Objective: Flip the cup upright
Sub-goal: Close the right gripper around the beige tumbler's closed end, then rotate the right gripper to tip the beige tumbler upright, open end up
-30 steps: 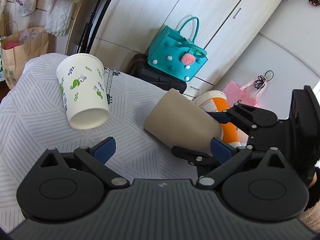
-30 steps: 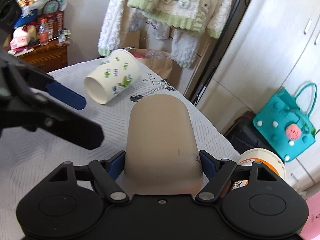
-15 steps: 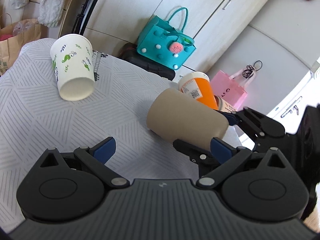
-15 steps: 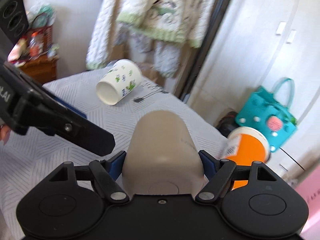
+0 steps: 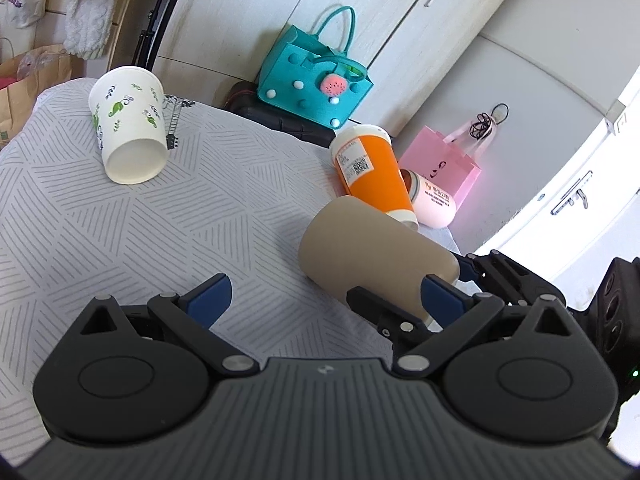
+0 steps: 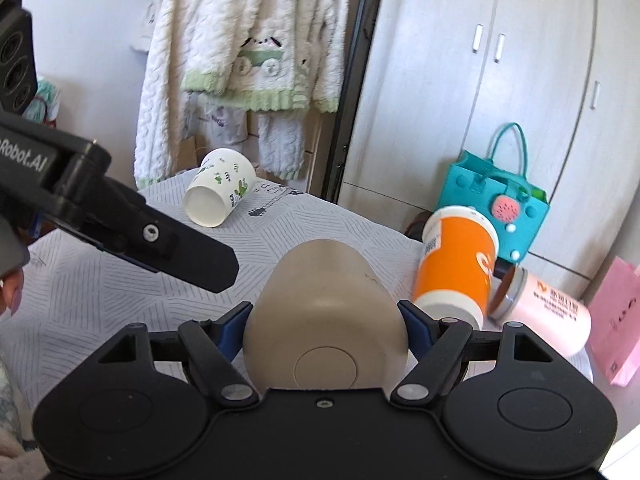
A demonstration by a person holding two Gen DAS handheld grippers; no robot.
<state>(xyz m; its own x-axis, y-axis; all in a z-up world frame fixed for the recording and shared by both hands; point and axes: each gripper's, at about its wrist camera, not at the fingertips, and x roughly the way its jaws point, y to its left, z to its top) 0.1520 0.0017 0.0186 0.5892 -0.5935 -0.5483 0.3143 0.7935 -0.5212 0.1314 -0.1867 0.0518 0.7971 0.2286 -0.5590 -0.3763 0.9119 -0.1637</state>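
the right gripper (image 6: 325, 320) was clamped on the tan cup (image 6: 326, 312), one blue pad on each side near its closed base, with the cup tipped over and its mouth pointing away and down toward the striped tablecloth (image 5: 120, 240). in the left wrist view the same tan cup (image 5: 372, 264) hung at a slant just above the cloth, near the table's right edge. the left gripper (image 5: 320, 294) stood wide apart and held nothing.

to do the turn well, the person would likely need to lift the cup clear of the cloth first, roll the wrist until the mouth faced up, and set the base down flat before letting go, keeping away from the orange cup (image 6: 456, 264) just beside it.

whether the tan cup held anything could not be told, since its mouth was hidden. the leaf-print cup (image 5: 128, 128) lay on its side, apparently empty. the pink jar (image 6: 540, 312) also lay on its side behind the orange one.
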